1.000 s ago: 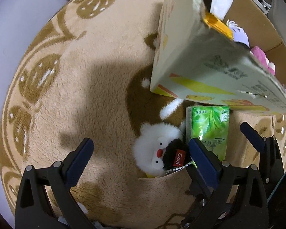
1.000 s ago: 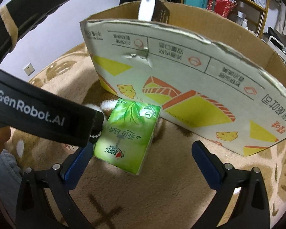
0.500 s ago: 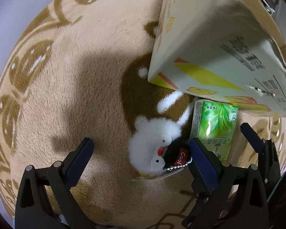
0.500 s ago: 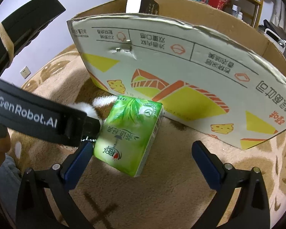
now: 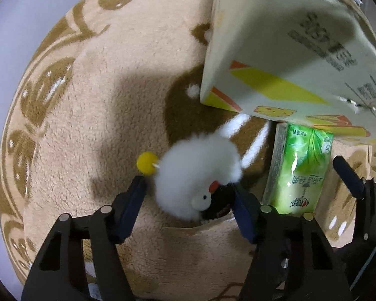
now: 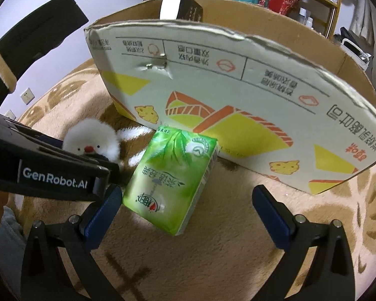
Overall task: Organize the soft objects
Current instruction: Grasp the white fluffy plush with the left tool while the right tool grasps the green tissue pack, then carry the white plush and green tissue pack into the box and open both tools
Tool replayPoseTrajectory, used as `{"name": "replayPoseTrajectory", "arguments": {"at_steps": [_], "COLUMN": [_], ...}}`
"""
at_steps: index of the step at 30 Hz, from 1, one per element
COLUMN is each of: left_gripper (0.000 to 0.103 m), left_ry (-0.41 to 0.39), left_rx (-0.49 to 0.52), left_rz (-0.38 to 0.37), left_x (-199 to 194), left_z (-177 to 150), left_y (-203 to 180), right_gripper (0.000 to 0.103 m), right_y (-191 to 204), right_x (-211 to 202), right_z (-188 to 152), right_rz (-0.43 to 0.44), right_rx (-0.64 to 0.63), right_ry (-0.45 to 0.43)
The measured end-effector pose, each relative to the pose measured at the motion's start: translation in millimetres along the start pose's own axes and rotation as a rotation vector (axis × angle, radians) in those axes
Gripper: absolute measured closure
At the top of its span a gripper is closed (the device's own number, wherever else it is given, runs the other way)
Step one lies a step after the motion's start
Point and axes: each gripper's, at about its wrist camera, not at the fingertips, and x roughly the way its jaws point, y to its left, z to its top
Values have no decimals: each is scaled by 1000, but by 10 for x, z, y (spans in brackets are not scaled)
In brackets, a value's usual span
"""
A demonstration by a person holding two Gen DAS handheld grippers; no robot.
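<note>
A white fluffy plush toy (image 5: 198, 173) with a red beak, a black part and a small yellow ball lies on the beige rug. My left gripper (image 5: 190, 195) has closed around it, both blue fingers pressing its sides. The plush also shows in the right wrist view (image 6: 91, 143), behind the left gripper's body. A green tissue pack (image 6: 173, 180) lies beside the plush, against the cardboard box (image 6: 238, 95). My right gripper (image 6: 188, 205) is open, its fingers on either side of the tissue pack's near end, not touching. The pack shows in the left wrist view (image 5: 300, 168).
The open cardboard box (image 5: 288, 50) stands on the patterned rug (image 5: 100, 100), with a dark box and other items inside. Shelves with clutter (image 6: 288, 0) stand behind it. A wall with sockets (image 6: 27, 95) is at left.
My left gripper has closed from wide open onto the plush, which rolled so its yellow ball shows. My right gripper moved slightly closer to the tissue pack.
</note>
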Motion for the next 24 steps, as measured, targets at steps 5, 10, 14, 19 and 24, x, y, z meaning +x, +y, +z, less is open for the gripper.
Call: {"name": "replayPoseTrajectory", "arguments": {"at_steps": [5,10,14,19,24], "left_gripper": [50,63,70,71,71], "left_ry": [-9,-24,-44,-74,-122], "left_rx": [4,30,54,63,72], "left_rz": [-23,-35,-26,-17,-2], "left_x": [-50,-96,-200,-284,-400], "left_z": [12,-2,-26,-49,-83], "left_y": [80,113,72,42,8], "right_gripper": [5,31,33,34,34], "right_y": [-49,-23,-37,-55,-69], "right_x": [-1,21,7,-38,-93], "right_z": [-13,-43,-53,-57,-50], "right_rz": [29,81,87,84,88], "right_rx": [10,10,13,17,26], "right_ry": [16,37,36,35,25]}}
